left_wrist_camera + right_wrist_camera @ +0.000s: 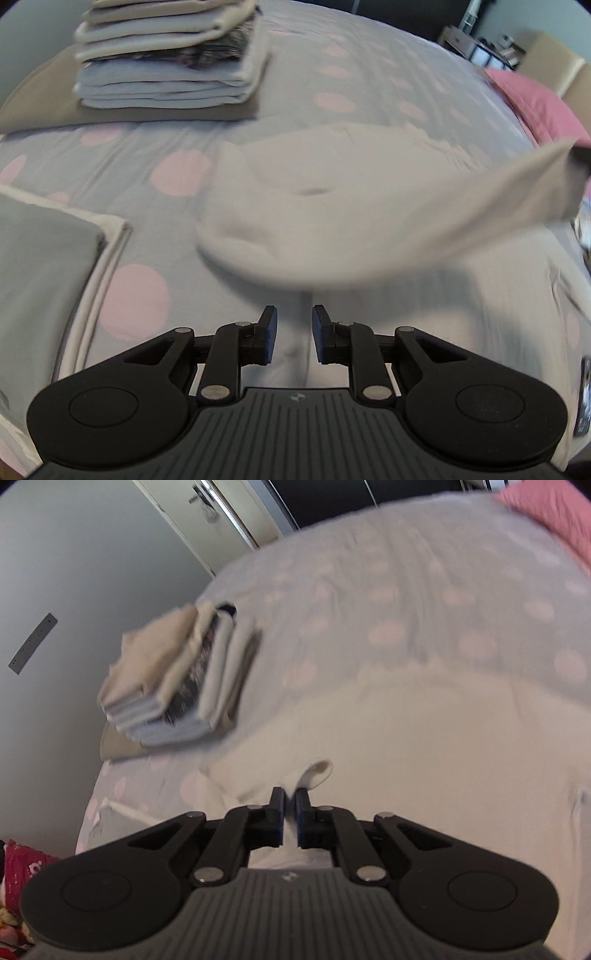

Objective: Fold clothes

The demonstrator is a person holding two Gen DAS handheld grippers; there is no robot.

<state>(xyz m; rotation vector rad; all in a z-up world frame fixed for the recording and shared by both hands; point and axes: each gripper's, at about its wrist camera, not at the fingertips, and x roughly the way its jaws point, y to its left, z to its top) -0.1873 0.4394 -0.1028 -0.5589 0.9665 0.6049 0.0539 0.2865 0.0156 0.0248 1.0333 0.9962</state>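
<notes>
White garment [424, 738] edge is clamped in right gripper [290, 812]; left gripper [294, 332] jaws are parted, empty, cloth at 12 o'clock.

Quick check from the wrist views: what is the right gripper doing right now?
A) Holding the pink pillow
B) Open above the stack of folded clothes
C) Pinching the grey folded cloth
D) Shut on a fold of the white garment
D: in the right wrist view the right gripper has its pads pinched together on an edge of the white garment.
</notes>
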